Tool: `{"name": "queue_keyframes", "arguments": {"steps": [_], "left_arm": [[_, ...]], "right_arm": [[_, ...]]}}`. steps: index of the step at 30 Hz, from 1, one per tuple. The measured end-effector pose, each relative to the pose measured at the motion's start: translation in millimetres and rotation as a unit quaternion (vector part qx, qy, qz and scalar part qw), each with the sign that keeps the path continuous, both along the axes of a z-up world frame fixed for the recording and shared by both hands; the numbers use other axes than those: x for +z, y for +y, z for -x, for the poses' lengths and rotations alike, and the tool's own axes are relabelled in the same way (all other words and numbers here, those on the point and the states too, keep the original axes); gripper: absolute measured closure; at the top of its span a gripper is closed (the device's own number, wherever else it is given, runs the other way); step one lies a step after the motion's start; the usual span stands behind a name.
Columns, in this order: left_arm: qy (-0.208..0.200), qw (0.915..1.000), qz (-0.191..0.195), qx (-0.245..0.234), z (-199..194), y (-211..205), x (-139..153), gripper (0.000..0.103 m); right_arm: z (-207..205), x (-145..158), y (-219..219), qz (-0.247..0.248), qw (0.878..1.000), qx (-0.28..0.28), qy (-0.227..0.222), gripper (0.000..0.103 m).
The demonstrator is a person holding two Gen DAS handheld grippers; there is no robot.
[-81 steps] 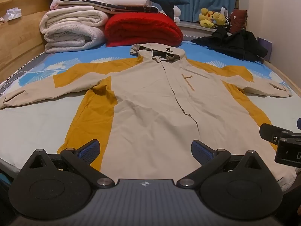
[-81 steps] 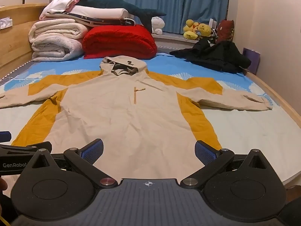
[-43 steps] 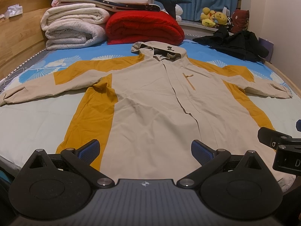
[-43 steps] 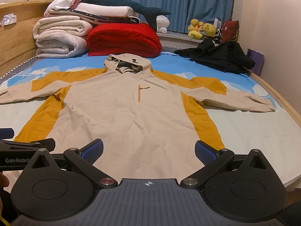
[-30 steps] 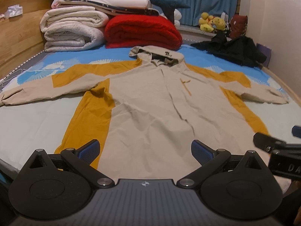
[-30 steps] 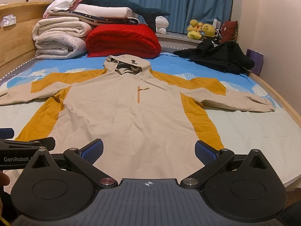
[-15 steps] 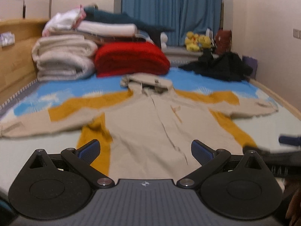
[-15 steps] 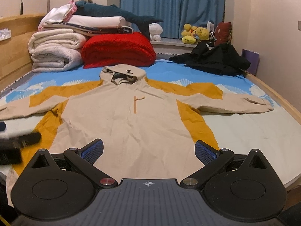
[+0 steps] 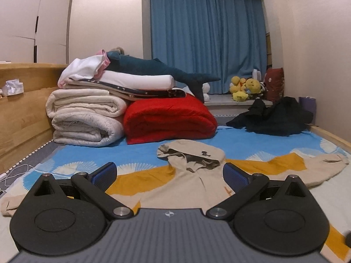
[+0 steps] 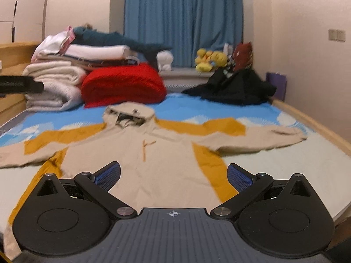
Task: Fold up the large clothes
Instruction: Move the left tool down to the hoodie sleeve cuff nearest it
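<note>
Beige-mustard hoodie (image 10: 158, 151) flat on bed, beyond open right gripper (image 10: 173, 175)

- The left gripper (image 9: 170, 175) is hovering low over the bed (image 9: 241, 144), its blue-padded fingers (image 9: 104, 173) spread wide with nothing between them.
- A beige and mustard hooded jacket (image 9: 193, 188) is lying flat on the bed, hood (image 9: 190, 155) pointing toward the far end, one sleeve (image 9: 307, 166) stretching toward the right edge.
- A red blanket (image 9: 169, 118) and rolled white quilts (image 9: 85, 118) are sitting stacked at the far left corner, with folded linens (image 9: 136, 83) and a dark shark plush (image 9: 158, 71) lying on top.
- A heap of black clothing (image 9: 274, 120) is resting at the far right corner.
- Yellow plush toys (image 9: 245, 87) are sitting on the ledge before the blue curtain (image 9: 208, 37).
</note>
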State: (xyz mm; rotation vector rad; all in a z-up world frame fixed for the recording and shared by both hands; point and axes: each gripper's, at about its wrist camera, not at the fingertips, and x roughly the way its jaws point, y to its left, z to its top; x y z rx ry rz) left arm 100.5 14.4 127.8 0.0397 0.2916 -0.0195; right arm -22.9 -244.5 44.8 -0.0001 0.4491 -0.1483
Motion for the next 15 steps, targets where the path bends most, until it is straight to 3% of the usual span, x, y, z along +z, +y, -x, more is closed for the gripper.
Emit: {"name": "queue_keyframes", "arguments": {"steps": [5, 11, 13, 15], "left_arm": [[0.028, 0.9995, 0.006, 0.013, -76, 33, -14, 0.001], [0.06, 0.9958, 0.022, 0.066, -141, 110, -56, 0.017], [0.094, 0.9911, 0.032, 0.089, -152, 137, -80, 0.022], [0.152, 0.9797, 0.063, 0.115, -169, 165, -97, 0.03]], "right_arm": [[-6, -6, -11, 0.011, 1.0, 0.003, 0.012, 0.001], [-10, 7, -13, 0.043, 0.999, 0.005, 0.0, 0.001], [-16, 18, -11, 0.054, 0.998, 0.013, -0.008, 0.001], [-29, 32, -5, 0.075, 0.997, 0.022, -0.022, 0.001]]}}
